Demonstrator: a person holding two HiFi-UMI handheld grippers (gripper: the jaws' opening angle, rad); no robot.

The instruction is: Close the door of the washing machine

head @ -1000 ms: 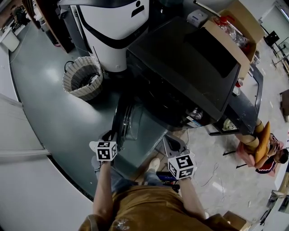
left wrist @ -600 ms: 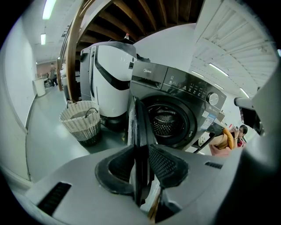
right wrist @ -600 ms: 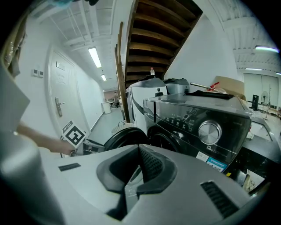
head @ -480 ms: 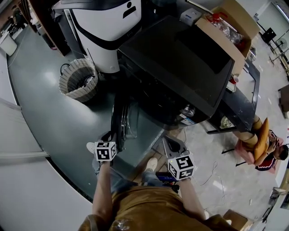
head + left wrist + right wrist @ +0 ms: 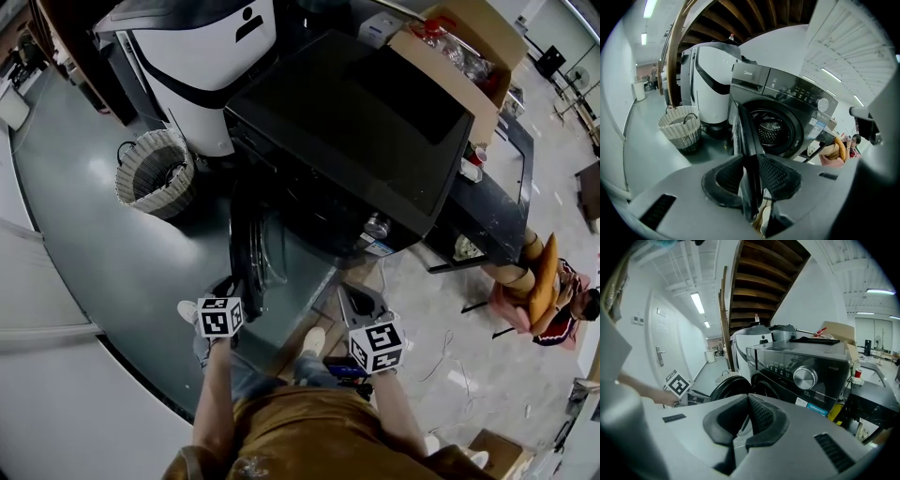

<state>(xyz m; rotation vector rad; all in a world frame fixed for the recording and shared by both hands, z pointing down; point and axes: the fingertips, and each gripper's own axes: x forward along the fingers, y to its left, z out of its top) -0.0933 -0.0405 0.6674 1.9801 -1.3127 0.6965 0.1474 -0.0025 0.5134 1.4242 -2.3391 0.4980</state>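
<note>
The left gripper (image 5: 229, 284) (image 5: 751, 160) pinches the free edge of the door (image 5: 250, 251) (image 5: 742, 123) of the washing machine (image 5: 361, 127) (image 5: 790, 105). In the left gripper view the door's dark rim runs edge-on straight down between the two ribbed pads, and both pads (image 5: 774, 172) press against it, so the jaws stand only as far apart as the rim is thick. The door stands open, swung out from the left side of the machine's front toward the person, roughly square to that front, and the round mouth of the drum (image 5: 771, 131) shows uncovered behind it. The right gripper (image 5: 362, 300) (image 5: 748, 397) hangs in the air just off the machine's front right corner, apart from the door (image 5: 727, 386) and from the machine (image 5: 804, 369). Its jaws are pressed together at the tips with nothing between them. On the floor (image 5: 84, 234) left of the machine stands a wicker basket (image 5: 155, 172) (image 5: 680, 127), beside a white appliance (image 5: 202, 56) (image 5: 710, 79). A cardboard box (image 5: 461, 49) sits at the far right corner of the machine's top.
</note>
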